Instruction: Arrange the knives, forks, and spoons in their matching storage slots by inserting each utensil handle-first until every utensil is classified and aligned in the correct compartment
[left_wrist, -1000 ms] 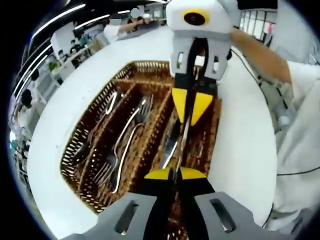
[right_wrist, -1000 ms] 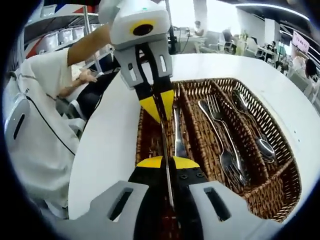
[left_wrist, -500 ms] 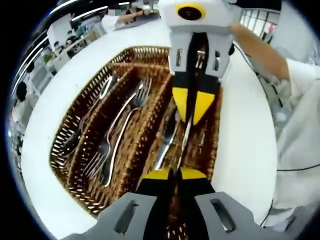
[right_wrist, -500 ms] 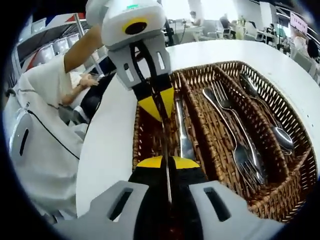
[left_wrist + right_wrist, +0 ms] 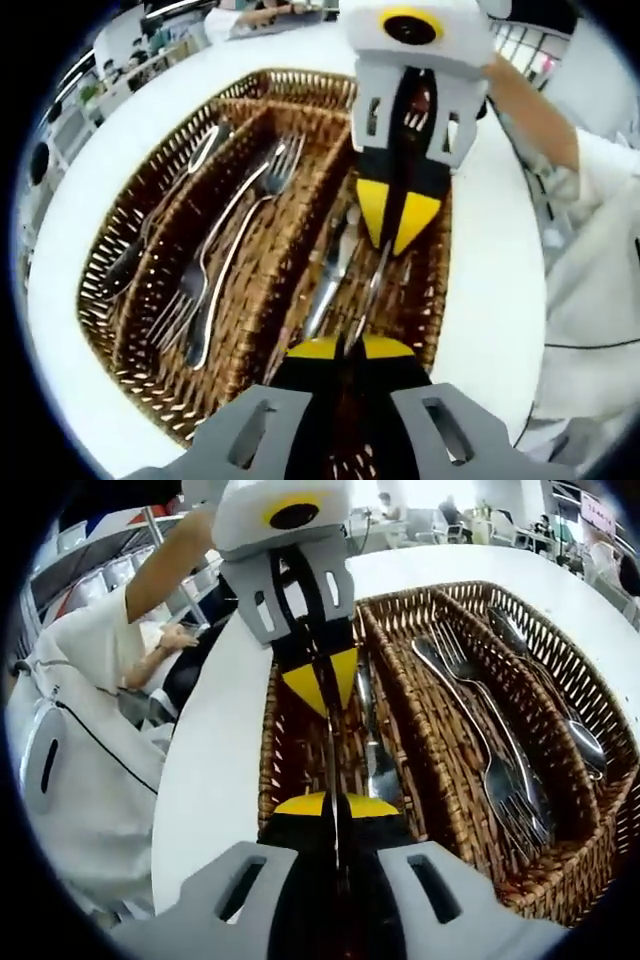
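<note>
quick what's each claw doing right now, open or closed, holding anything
Left claw: closed on one end of a knife.
Right claw: closed on the other end of that knife, over the wicker tray.

A round white desk [image 5: 480, 270] carries a brown wicker cutlery basket [image 5: 130, 250], which sits directly on its surface. In the right gripper view the same desk [image 5: 215, 770] shows bare white beside the basket [image 5: 560, 890], whose woven rim stands above the top.
</note>
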